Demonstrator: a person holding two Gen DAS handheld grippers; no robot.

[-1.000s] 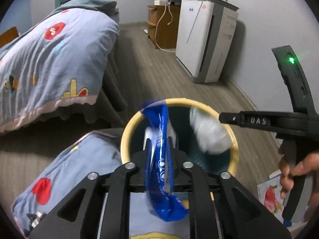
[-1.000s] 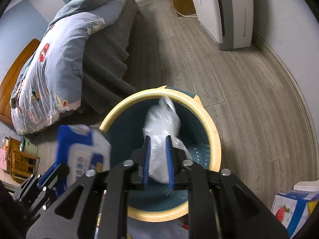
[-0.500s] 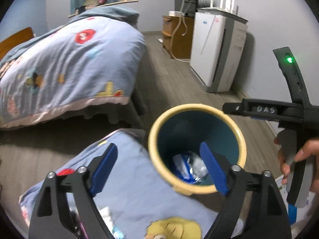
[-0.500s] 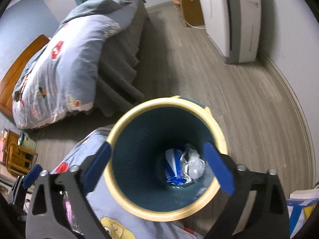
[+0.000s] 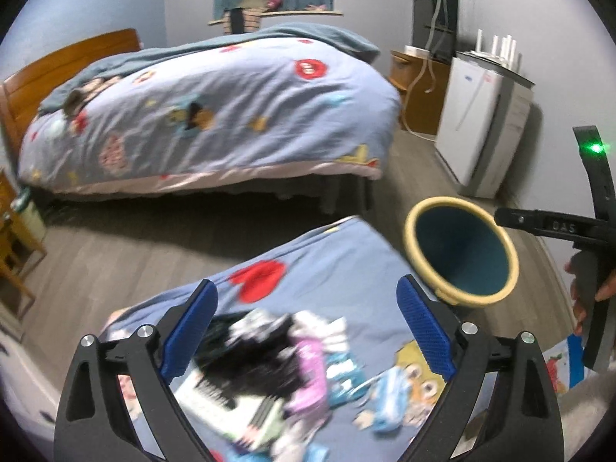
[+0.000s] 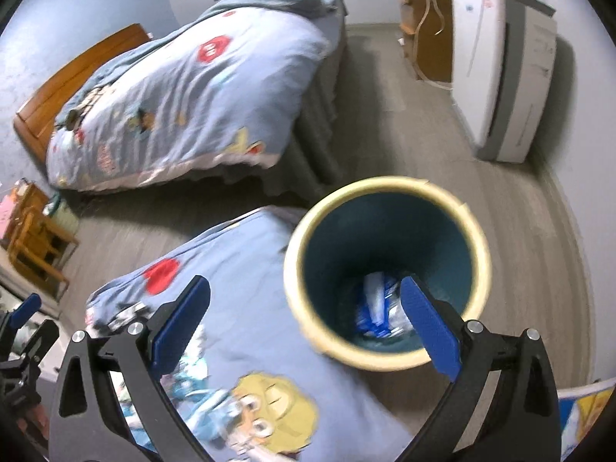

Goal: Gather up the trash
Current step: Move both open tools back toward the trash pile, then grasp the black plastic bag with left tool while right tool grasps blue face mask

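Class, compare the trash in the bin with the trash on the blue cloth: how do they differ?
The trash in the bin is a small blue and silvery heap; the trash on the blue cloth is a wider, mixed-colour spread. The first is collected; the second is not. Both look like wrappers, and neither is gripped.

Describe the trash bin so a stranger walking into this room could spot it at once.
Start at the big bed with the blue cartoon quilt, then look to the wood floor off its foot end, toward the white appliance by the wall. The trash bin stands there beside a smaller cartoon-print cloth. It is the only round, open container: pale yellow rim, dark teal inside, blue and silvery wrappers at the bottom.
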